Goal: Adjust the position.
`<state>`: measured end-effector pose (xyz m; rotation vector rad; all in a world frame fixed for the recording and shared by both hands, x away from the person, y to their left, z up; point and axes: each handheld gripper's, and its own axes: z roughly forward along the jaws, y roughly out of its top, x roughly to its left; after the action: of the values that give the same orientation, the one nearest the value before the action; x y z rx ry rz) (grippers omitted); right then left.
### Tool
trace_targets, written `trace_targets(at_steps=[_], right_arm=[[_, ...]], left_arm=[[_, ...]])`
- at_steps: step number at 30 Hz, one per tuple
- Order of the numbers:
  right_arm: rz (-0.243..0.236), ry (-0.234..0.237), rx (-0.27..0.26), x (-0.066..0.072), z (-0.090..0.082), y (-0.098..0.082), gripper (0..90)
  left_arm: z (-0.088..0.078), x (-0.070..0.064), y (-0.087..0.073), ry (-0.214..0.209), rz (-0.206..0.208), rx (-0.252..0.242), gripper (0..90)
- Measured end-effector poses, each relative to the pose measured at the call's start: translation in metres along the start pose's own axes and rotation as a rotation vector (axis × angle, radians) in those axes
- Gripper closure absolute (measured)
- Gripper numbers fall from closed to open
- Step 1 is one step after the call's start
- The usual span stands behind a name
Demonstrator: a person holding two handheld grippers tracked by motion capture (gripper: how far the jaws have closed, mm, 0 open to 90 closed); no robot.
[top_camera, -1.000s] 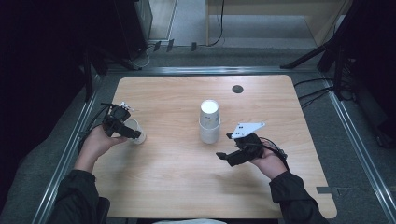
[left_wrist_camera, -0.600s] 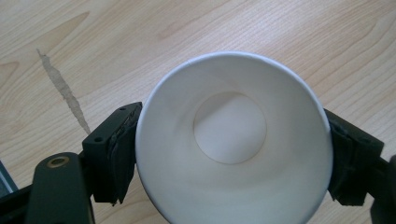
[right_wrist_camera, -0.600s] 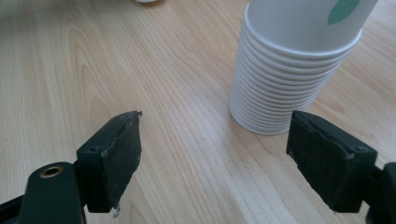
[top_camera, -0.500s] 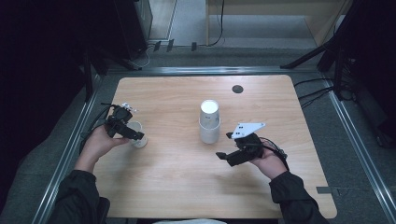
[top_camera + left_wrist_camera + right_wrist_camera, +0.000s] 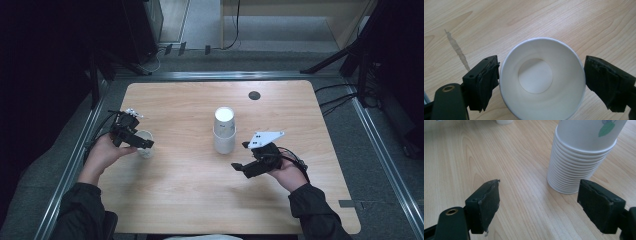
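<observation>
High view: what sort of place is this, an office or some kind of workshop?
Probably a lab or test room: a bare wooden table framed by metal rails, cables on the floor, and a person working cabled hand-held tools around a stack of paper cups.

So the wooden table (image 5: 175, 200) is sitting inside a metal frame (image 5: 210, 75), and a little dark round cable hole (image 5: 254, 95) is showing near its far edge. A greyish streak (image 5: 457, 51) is running across the wood grain over on one side. Black cables (image 5: 150, 62) are snaking over the grey floor behind it, a black stand (image 5: 340, 57) is spreading its legs at the far right, and a light wooden cabinet (image 5: 300, 20) is standing at the back.
</observation>
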<state>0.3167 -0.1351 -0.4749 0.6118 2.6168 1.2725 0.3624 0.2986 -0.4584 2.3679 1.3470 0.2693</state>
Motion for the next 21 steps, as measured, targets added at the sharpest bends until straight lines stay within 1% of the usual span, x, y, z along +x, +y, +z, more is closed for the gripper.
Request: trace_targets(at_steps=[1, 2, 4, 6, 8, 10, 15, 17, 18, 19, 20, 21], right_arm=[[0.0, 0.002, -0.002, 0.0, 0.0, 0.0, 18.7], [0.004, 0.004, -0.004, 0.0, 0.0, 0.0, 19.1], [0.003, 0.01, -0.008, -0.001, -0.001, 0.001, 19.4], [0.003, 0.013, -0.01, -0.001, -0.001, 0.001, 19.5], [0.003, 0.013, -0.014, -0.001, -0.002, 0.0, 20.0], [-0.002, 0.014, -0.015, -0.001, -0.002, 0.0, 20.1], [-0.02, 0.013, -0.017, -0.003, -0.002, -0.001, 20.5], [-0.025, 0.01, -0.026, -0.004, -0.002, -0.002, 19.8], [-0.024, 0.01, -0.029, -0.004, -0.002, -0.002, 18.6], [-0.015, 0.011, -0.033, -0.005, -0.002, -0.002, 17.6], [-0.001, 0.014, -0.028, -0.006, -0.003, -0.001, 16.9], [0.011, 0.007, -0.019, -0.007, -0.003, -0.001, 16.6]], left_arm=[[-0.001, 0.0, 0.0, 0.001, -0.003, -0.003, 13.9], [-0.004, 0.001, 0.0, 0.0, -0.009, -0.017, 13.9], [-0.008, 0.001, 0.0, -0.008, -0.01, -0.038, 13.9], [-0.012, 0.001, 0.0, -0.006, -0.016, -0.053, 13.9], [-0.018, 0.0, 0.001, -0.006, -0.013, -0.071, 13.9], [-0.023, -0.001, 0.001, -0.01, -0.014, -0.088, 13.9], [-0.034, -0.001, 0.002, 0.001, -0.017, -0.122, 13.9], [-0.038, -0.003, 0.002, 0.004, -0.001, -0.156, 13.9], [-0.04, -0.004, 0.002, -0.005, 0.005, -0.177, 13.9], [-0.042, -0.006, 0.003, -0.019, 0.007, -0.186, 13.9], [-0.043, -0.008, 0.003, -0.025, 0.01, -0.195, 13.9], [-0.043, -0.009, 0.004, -0.028, 0.02, -0.199, 13.9]])
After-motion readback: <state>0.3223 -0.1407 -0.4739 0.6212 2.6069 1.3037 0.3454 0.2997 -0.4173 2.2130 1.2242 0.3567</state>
